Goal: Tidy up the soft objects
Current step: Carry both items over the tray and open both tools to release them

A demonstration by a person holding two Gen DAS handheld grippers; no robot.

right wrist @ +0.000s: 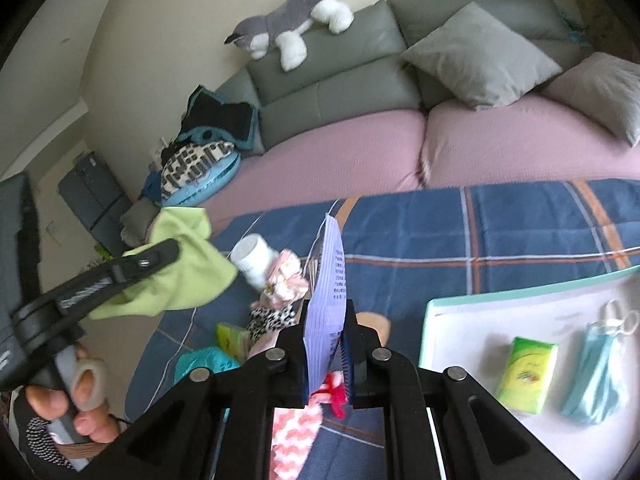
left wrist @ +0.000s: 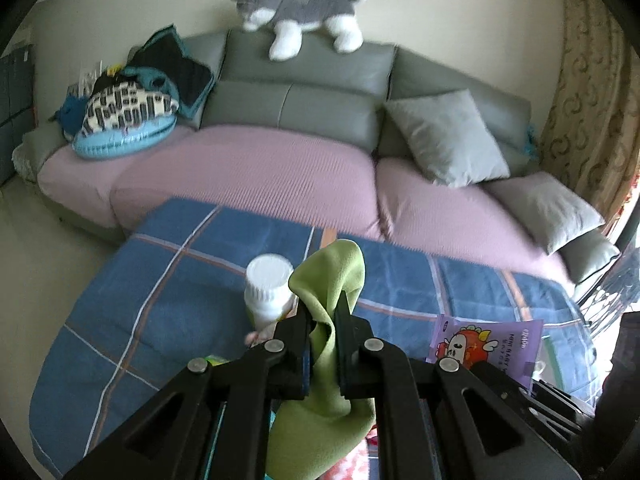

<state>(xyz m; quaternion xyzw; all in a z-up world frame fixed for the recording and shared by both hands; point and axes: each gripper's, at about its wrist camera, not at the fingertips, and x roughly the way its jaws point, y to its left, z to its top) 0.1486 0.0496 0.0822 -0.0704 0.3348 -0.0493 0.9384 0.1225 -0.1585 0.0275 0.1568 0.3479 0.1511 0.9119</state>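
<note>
Your green cloth point(left wrist: 332, 344) hangs bunched and crumpled, lifted clear of the blue plaid blanket, its top folded over in a soft peak and its lower part drooping. Your purple wipes packet point(right wrist: 326, 300) stands on edge, thin and upright, with small print on its pale back; its front carries a cartoon figure. On the blanket you have a small heap of scrunchies point(right wrist: 282, 276), pink floral and black-and-white, just beside a white bottle. On the white tray lie a green tissue pack point(right wrist: 526, 376) and a folded blue face mask point(right wrist: 596, 372), near each other.
</note>
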